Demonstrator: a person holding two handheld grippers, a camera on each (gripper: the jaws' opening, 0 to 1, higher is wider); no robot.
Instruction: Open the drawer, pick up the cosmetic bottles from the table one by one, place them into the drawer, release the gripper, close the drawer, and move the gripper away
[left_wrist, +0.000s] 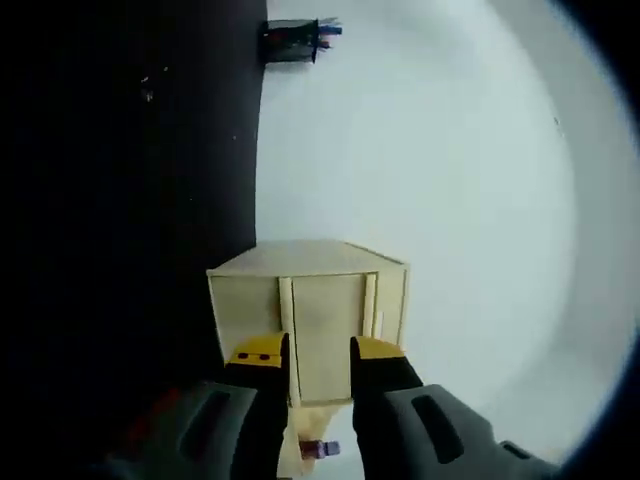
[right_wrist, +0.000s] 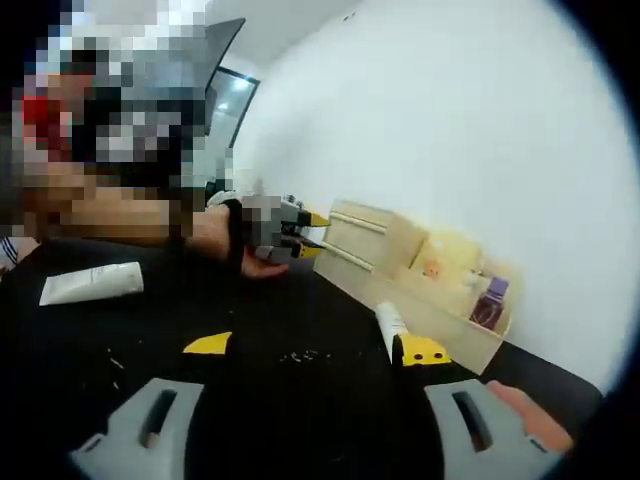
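Black table (right_wrist: 300, 330) against a white wall. Wooden drawer unit (left_wrist: 320, 300) stands with its drawer (right_wrist: 440, 300) open, one purple bottle (right_wrist: 490, 300) inside. Left gripper (left_wrist: 318, 350) spread, empty, at the unit. Right gripper (right_wrist: 315, 345) spread; white bottle (right_wrist: 388, 325) touches its jaw. A white tube (right_wrist: 92, 283) lies unstowed; closing remains.

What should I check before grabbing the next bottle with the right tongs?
1. Drawer open: ok, a purple bottle already lies inside.
2. Right tongs open: ok, jaws wide apart, nothing gripped.
3. White bottle in reach: ok, it sits close to one tip of the right tongs.
4. All bottles stowed: not ok, a white tube lies on the table.
5. Left tongs clear of the drawer path: cannot tell, they hover at the cabinet front.
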